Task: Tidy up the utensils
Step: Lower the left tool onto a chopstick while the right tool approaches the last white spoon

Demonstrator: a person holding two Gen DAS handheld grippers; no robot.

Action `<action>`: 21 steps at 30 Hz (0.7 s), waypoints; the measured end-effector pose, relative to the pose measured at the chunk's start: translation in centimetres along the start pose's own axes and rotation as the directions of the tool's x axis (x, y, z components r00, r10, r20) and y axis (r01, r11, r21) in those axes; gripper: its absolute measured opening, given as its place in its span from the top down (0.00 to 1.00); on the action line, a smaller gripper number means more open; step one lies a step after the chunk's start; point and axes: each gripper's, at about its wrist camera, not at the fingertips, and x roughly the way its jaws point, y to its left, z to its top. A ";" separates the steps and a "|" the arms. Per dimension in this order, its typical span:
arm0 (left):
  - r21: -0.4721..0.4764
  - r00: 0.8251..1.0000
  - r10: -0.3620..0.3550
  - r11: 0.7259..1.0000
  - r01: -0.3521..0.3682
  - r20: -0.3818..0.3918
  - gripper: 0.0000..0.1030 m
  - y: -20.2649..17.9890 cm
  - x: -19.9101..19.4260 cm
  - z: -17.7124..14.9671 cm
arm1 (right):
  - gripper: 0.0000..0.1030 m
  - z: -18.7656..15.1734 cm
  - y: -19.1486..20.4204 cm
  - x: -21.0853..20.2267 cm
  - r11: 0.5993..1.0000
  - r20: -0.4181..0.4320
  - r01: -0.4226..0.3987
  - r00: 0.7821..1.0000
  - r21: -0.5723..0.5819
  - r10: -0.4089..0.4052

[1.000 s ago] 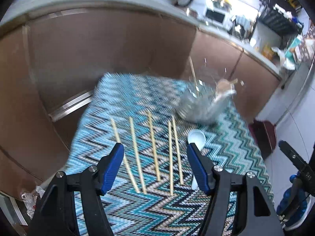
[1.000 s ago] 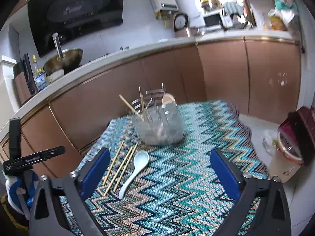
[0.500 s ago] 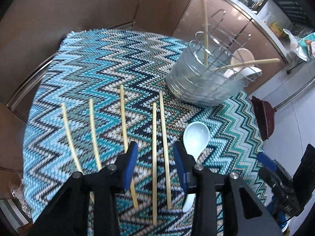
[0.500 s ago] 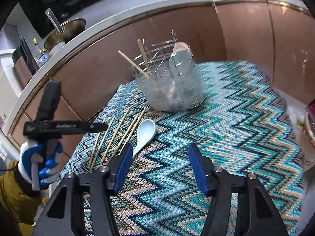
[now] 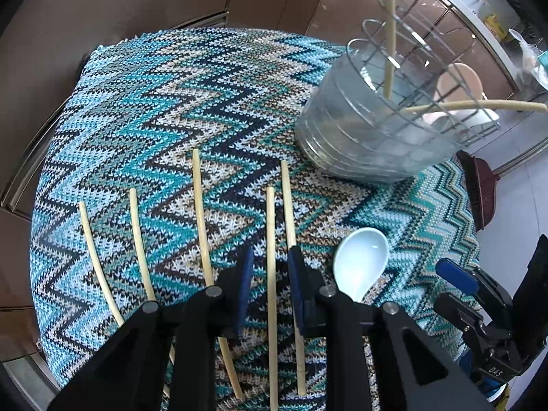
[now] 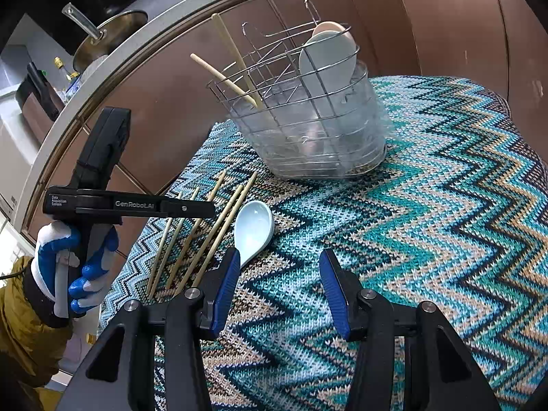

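Chopstick (image 5: 270,239) lies on the worktop (image 5: 144,102) between the left claw's (image 5: 270,291) narrowed, not yet touching pads; right claw (image 6: 279,291) gapes wide beside the spoon (image 6: 253,229).

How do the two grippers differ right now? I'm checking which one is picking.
The left gripper has narrowed around one chopstick; the right gripper gapes wide with nothing between its fingers. The left sits over the chopstick row, the right over bare cloth. Both have blue pads.
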 end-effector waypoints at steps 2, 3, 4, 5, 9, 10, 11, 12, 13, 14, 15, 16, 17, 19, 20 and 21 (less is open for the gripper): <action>0.005 1.000 0.005 1.000 -0.005 -0.007 0.82 0.0 0.3 0.2 | 0.53 0.1 0.0 0.4 1.000 -0.006 -0.001 1.000 -0.003 0.001; 0.008 1.000 0.007 1.000 -0.007 -0.010 0.82 -0.1 0.4 0.2 | 0.52 0.2 -0.1 0.6 1.000 -0.008 -0.001 1.000 -0.004 0.001; 0.014 1.000 0.012 1.000 -0.012 -0.016 0.82 -0.2 0.6 0.3 | 0.52 0.2 -0.1 0.7 1.000 -0.010 -0.001 1.000 -0.006 0.001; 0.016 1.000 0.016 1.000 -0.016 -0.019 0.83 -0.2 0.8 0.4 | 0.52 0.3 -0.1 0.9 1.000 -0.014 -0.001 1.000 -0.006 0.001; 0.019 0.999 0.025 1.000 -0.024 -0.033 0.85 -0.3 1.4 0.6 | 0.53 0.7 0.0 1.9 1.000 -0.031 -0.002 1.000 -0.010 0.001; 0.019 0.999 0.026 0.999 -0.026 -0.034 0.86 -0.4 1.5 0.7 | 0.53 0.8 0.0 2.1 1.000 -0.035 -0.002 0.999 -0.011 0.002; 0.019 0.999 0.027 0.999 -0.026 -0.035 0.86 -0.4 1.6 0.8 | 0.54 1.0 0.0 2.5 1.000 -0.042 -0.005 0.999 -0.013 0.004; 0.018 0.999 0.027 0.999 -0.026 -0.037 0.86 -0.4 1.7 0.9 | 0.54 1.0 0.0 2.7 1.000 -0.047 -0.006 0.999 -0.016 0.005; 0.017 0.999 0.027 1.000 -0.026 -0.038 0.86 -0.3 1.7 1.0 | 0.54 1.2 0.1 3.0 1.000 -0.052 -0.006 0.999 -0.021 0.005; 0.016 0.999 0.028 0.999 -0.027 -0.040 0.87 -0.2 1.8 1.1 | 0.55 1.4 0.3 3.3 1.000 -0.058 -0.006 0.998 -0.027 0.004; 0.017 0.999 0.029 0.999 -0.028 -0.042 0.87 0.0 1.9 1.3 | 0.55 1.6 0.4 3.7 0.999 -0.062 -0.007 0.998 -0.031 0.006; 0.017 0.999 0.030 0.999 -0.029 -0.044 0.87 0.1 1.9 1.4 | 0.56 1.8 0.5 4.0 0.999 -0.067 -0.012 0.998 -0.035 0.010; 0.020 0.998 0.034 0.999 -0.033 -0.050 0.87 0.1 2.1 1.6 | 0.56 1.9 0.6 4.1 0.999 -0.071 -0.017 0.997 -0.038 0.014; 0.030 0.998 0.037 0.999 -0.035 -0.058 0.87 0.0 2.3 1.8 | 0.58 2.4 0.8 4.9 0.999 -0.085 -0.025 0.996 -0.047 0.021; 0.036 0.997 0.037 0.999 -0.035 -0.060 0.87 -0.1 2.4 2.0 | 0.59 2.6 0.9 5.3 0.998 -0.092 -0.025 0.996 -0.052 0.020; 0.045 0.997 0.038 0.998 -0.035 -0.063 0.87 -0.1 2.5 2.1 | 0.60 2.8 1.0 5.6 0.998 -0.099 -0.026 0.995 -0.057 0.020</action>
